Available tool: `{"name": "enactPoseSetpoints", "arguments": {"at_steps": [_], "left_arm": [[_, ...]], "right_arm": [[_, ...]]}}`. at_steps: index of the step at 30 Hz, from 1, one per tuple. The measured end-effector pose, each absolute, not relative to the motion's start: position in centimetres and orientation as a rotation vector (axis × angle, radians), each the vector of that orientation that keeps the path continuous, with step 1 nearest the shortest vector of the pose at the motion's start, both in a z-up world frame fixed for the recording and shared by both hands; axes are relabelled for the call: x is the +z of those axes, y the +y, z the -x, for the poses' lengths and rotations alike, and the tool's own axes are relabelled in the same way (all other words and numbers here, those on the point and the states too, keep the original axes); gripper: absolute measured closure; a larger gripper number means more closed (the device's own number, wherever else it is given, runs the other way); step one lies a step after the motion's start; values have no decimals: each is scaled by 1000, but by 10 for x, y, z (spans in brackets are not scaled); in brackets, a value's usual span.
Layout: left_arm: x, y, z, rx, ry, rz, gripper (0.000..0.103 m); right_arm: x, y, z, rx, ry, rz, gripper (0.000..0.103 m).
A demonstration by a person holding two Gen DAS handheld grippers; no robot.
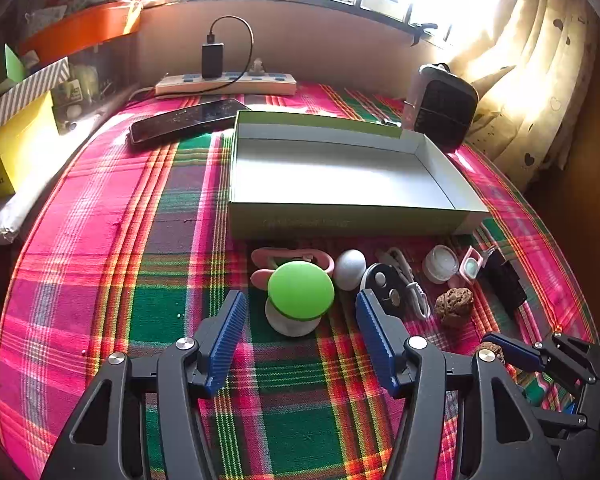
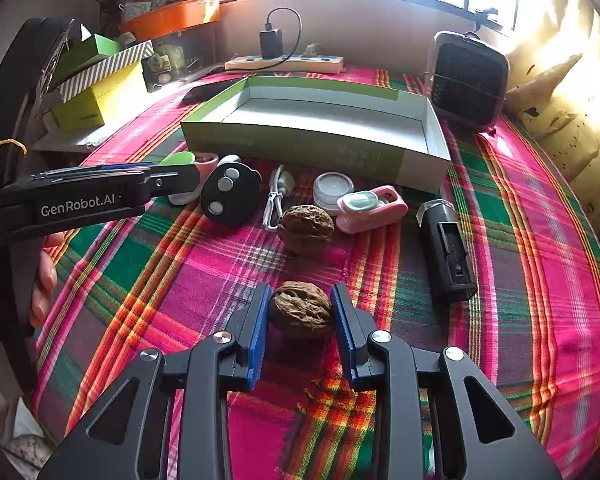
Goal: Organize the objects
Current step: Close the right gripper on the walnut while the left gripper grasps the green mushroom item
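Near walnut (image 2: pixel 301 309) sat between my right gripper (image 2: pixel 300 332) pads, jaws closed snug on it. Left gripper (image 1: pixel 300 320) gaped, empty, before green mushroom (image 1: pixel 300 292). Should lift straight, clear box (image 2: pixel 292 142) wall.

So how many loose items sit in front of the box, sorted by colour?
Brown: 2, walnut and walnut
Black: 2, key fob, black cartridge
White: 3, ball, cable, jar
Pink: 2, clip, case
Green: 1, mushroom toy
Total: 10

both wrist views toward box (image 1: pixel 340 176)
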State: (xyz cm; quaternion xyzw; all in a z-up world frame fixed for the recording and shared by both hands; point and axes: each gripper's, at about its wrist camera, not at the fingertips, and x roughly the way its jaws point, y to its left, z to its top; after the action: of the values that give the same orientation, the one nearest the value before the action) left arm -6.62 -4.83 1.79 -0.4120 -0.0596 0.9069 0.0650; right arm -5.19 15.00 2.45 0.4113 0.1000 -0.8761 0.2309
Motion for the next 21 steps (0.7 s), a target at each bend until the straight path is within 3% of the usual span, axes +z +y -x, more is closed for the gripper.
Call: {"name": "enactPoseSetpoints", "arguments": {"at_steps": [14, 21], "left_arm": [[16, -47, 76, 2724, -191, 1253, 71], [16, -45, 76, 2724, -195, 1257, 72]], "right_arm": [[27, 146, 58, -2397, 277, -1127, 71], [27, 145, 58, -2398, 276, -1127, 71]]}}
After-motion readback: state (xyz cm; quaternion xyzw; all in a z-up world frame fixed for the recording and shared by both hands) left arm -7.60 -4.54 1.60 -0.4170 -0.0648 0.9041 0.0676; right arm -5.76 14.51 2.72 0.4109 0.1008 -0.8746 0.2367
